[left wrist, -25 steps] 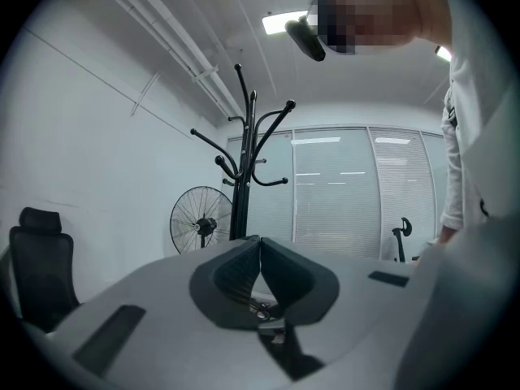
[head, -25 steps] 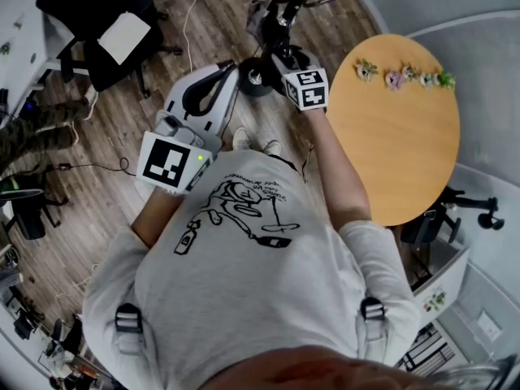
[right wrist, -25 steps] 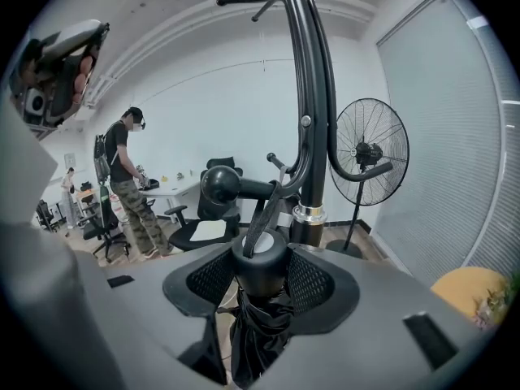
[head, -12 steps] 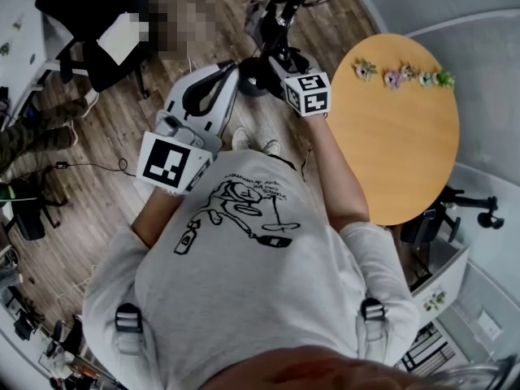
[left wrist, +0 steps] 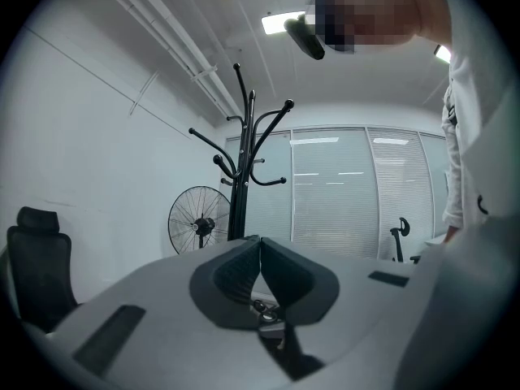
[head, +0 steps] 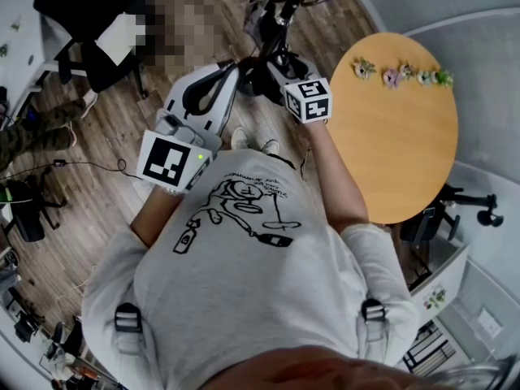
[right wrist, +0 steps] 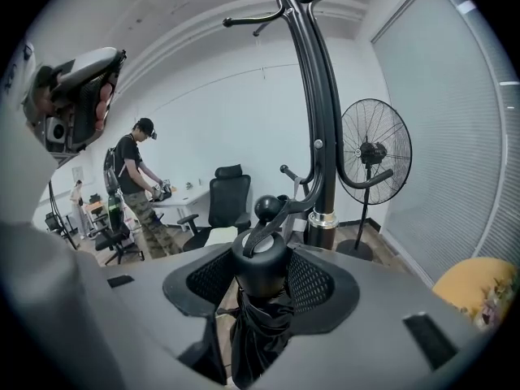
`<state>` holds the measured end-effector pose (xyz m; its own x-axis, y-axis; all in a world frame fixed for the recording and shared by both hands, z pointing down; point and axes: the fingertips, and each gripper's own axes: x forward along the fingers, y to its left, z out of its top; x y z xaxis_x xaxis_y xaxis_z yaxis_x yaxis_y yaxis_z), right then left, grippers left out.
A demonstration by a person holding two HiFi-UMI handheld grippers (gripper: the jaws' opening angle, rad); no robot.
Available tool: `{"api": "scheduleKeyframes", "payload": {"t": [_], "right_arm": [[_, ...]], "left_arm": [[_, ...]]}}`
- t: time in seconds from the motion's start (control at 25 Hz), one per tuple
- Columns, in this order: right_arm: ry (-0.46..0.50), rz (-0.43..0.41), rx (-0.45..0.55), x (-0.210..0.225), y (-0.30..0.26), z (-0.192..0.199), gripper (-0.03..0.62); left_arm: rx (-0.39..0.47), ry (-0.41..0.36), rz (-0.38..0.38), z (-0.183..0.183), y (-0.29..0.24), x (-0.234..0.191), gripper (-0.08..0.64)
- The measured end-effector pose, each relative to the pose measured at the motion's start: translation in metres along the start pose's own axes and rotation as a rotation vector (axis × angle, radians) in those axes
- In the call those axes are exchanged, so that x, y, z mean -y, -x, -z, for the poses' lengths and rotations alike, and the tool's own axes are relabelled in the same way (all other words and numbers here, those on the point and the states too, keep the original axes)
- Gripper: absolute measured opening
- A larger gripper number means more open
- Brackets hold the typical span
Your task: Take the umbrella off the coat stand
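Note:
The folded black umbrella (right wrist: 258, 335) stands upright between my right gripper's (right wrist: 260, 281) jaws, which are shut on its round black handle. The handle's strap runs up to the ball tip of a low hook (right wrist: 269, 208) on the black coat stand (right wrist: 313, 120) just behind it. In the head view the right gripper (head: 272, 73) sits close to the stand's pole (head: 286, 6). My left gripper (left wrist: 260, 254) is shut with nothing in it, held level and back from the stand (left wrist: 238, 185); in the head view this left gripper (head: 227, 71) is to the left of the umbrella.
A round wooden table (head: 406, 136) with small flowers lies to the right. A pedestal fan (right wrist: 374, 154) stands beside the stand. Black office chairs (right wrist: 227, 195) and a person (right wrist: 134, 177) at a desk are further back left. Cables cross the wooden floor (head: 97, 169).
My right gripper, still holding the umbrella, has shifted a little up and away from the stand. The left gripper has stayed still.

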<state>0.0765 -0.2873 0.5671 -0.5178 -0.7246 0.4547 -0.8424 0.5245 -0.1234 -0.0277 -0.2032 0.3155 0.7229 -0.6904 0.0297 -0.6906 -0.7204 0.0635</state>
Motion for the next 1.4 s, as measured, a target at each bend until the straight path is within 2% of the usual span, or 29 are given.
{"api": "scheduleKeyframes", "payload": {"t": [1.0,1.4], "right_arm": [[0.040,-0.020,-0.006,-0.033,0.040,-0.023,0.213],[0.059,-0.037,0.018,-0.044,0.083,-0.055,0.213]], "left_arm": [[0.001,-0.001,-0.004,-0.003,0.004,0.001,0.009],[-0.004,0.008,-0.001,0.000,0.001,0.007,0.009]]}}
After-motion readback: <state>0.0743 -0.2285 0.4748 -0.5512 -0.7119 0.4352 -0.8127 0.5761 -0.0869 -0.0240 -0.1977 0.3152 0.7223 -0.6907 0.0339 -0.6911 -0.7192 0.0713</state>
